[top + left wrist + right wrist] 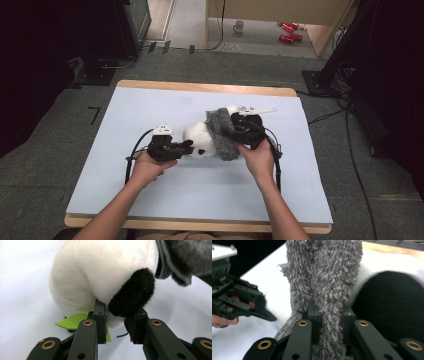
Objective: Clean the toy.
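1. two grippers worked on one plush toy (199, 140) near the middle of the pale blue table (150, 200), nearest the person's forearms.
2. the left gripper (186, 148) was clamped on the toy's small black ear or paw (132, 296); in the left gripper view its jaws pinched the black fluff, with a green felt leaf (72, 321) just beside them.
3. the right gripper (235, 131) was closed tight on a grey fuzzy cloth (324, 277), which ran up between its jaws in the right gripper view and draped over the toy's white body (100, 270).
4. judged by its look, the toy was light, soft and squashy, so a pinch on a limb would stretch it rather than steer it; the black nub was small, and a firmer hold would take more of the white body.
5. the grey cloth (221, 132) looked limp and shaggy, not slippery; held by a fold, it would likely sag and drag over the plush.
6. farther off, beyond the table's edge, a mug (238, 26) and red cans (288, 31) lay on the floor, well apart from the work.
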A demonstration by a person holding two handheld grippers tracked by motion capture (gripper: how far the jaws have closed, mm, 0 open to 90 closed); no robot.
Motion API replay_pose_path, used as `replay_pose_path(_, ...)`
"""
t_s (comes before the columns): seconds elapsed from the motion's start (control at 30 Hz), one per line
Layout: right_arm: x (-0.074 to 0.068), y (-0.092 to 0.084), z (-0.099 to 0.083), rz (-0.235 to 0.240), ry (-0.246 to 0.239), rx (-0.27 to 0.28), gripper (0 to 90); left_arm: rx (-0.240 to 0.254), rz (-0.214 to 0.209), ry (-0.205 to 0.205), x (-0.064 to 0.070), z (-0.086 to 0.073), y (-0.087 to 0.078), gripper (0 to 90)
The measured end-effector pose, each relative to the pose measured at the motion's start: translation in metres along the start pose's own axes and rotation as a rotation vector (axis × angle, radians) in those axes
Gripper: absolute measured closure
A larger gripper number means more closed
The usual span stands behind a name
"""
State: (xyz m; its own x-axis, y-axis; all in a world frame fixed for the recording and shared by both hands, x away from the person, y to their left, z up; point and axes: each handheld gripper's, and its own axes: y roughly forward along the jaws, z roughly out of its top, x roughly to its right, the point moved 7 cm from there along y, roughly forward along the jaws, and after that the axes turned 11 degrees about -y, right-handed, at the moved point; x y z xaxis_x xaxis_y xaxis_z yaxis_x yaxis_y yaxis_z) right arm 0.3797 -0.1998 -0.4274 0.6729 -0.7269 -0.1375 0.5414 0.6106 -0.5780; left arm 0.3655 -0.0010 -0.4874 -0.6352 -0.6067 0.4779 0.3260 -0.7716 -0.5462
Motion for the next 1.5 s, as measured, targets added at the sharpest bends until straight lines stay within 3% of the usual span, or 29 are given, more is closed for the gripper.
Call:
replay_pose_path(0.17, 0.028, -0.019, -0.002, -0.054, 0.051, 0.042, 77.2, 0.008, 0.000, -0.005, -0.002, 0.001, -0.001, 72.8)
replay_pose_path(0.37, 0.053, -0.029, -0.013, -0.103, 0.113, 0.060, 77.7, 0.010, 0.005, -0.005, -0.003, 0.002, -0.001, 73.2)
replay_pose_path(0.6, 0.065, -0.031, -0.021, -0.125, 0.137, 0.053, 77.6, 0.013, 0.009, 0.006, -0.001, 0.001, 0.000, 73.6)
replay_pose_path(0.73, 0.072, -0.039, -0.021, -0.168, 0.141, 0.038, 77.8, 0.018, 0.016, 0.002, -0.001, 0.002, 0.000, 74.1)
replay_pose_path(0.8, 0.071, -0.046, -0.018, -0.155, 0.156, 0.054, 77.9, 0.018, 0.016, -0.002, -0.001, 0.002, 0.000, 74.4)
replay_pose_path(0.93, 0.054, -0.052, -0.001, -0.099, 0.126, 0.094, 78.1, 0.022, 0.012, -0.013, -0.002, 0.002, 0.000, 74.4)
replay_pose_path(1.1, 0.020, -0.044, 0.018, -0.017, 0.065, 0.107, 78.0, 0.024, 0.014, -0.011, -0.001, 0.001, 0.000, 74.3)
replay_pose_path(1.33, -0.030, -0.012, 0.024, 0.101, -0.023, 0.056, 77.9, 0.020, 0.026, -0.008, 0.006, 0.000, 0.001, 74.0)
replay_pose_path(1.5, -0.058, 0.007, 0.024, 0.182, -0.050, 0.036, 77.6, 0.033, 0.033, -0.013, 0.008, -0.001, 0.002, 74.0)
